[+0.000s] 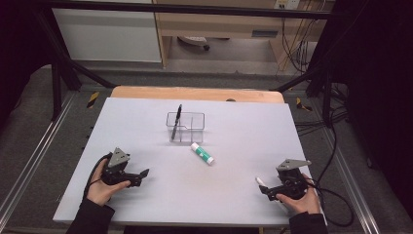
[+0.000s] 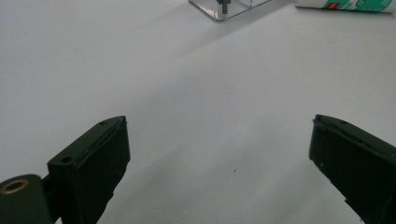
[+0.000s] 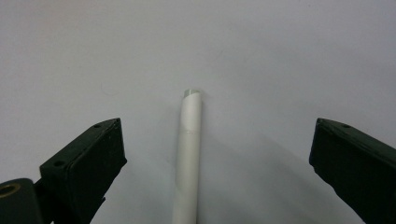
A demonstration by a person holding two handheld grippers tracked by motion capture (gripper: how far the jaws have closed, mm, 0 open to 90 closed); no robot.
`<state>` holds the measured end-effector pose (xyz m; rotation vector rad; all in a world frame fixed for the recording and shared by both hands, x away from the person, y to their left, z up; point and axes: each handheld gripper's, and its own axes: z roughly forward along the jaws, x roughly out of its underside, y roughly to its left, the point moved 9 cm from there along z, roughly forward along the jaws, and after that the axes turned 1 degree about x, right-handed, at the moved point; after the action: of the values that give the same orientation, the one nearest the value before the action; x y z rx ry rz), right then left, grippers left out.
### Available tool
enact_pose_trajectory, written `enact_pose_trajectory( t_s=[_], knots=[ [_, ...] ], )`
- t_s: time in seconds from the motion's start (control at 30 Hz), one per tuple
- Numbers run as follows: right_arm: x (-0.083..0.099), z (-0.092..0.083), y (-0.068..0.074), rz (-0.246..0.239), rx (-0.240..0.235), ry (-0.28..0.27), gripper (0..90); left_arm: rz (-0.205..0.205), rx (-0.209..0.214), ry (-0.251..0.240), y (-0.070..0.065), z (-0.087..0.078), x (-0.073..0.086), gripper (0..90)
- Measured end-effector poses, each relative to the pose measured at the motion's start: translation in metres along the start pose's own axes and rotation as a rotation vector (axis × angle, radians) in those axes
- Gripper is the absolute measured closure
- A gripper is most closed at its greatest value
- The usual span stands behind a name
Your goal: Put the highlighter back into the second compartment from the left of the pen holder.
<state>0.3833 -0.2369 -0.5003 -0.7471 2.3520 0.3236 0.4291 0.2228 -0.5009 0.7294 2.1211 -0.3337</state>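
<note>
A clear plastic organiser box (image 1: 191, 127) stands at the middle of the white table top, with a black pen (image 1: 178, 117) leaning upright in its left compartment. A white glue stick with a green label (image 1: 202, 153) lies just in front of the box. My left gripper (image 1: 144, 172) rests open at the front left, and in its own view the left gripper (image 2: 219, 123) has bare table between its jaws. The right gripper (image 1: 263, 187) is open at the front right. A white pen (image 3: 189, 154) lies between its jaws, touching neither; the right gripper (image 3: 217, 125) straddles it.
The box corner (image 2: 224, 9) and the glue stick (image 2: 345, 4) lie ahead of the left gripper. The white board (image 1: 146, 209) ends just in front of both hands. Black frame bars and cables (image 1: 336, 161) run along the right side, and a wooden edge (image 1: 195, 92) borders the back.
</note>
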Motion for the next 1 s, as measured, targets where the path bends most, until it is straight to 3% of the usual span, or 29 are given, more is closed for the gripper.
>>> enact_pose_trajectory(
  t_s=[0.3, 0.6, 1.0],
  knots=[
    [0.011, -0.006, 0.001, 0.019, -0.015, 0.019, 16.3, -0.004, -0.001, -0.001, 0.001, -0.002, 0.003, 4.9],
    [0.016, -0.012, 0.009, 0.025, -0.051, 0.02, 38.9, -0.006, -0.004, 0.001, 0.002, -0.003, 0.004, 4.9],
    [0.029, -0.019, 0.013, 0.037, -0.04, 0.044, 55.6, -0.016, -0.005, 0.0, 0.004, -0.003, 0.005, 4.9]
  ],
)
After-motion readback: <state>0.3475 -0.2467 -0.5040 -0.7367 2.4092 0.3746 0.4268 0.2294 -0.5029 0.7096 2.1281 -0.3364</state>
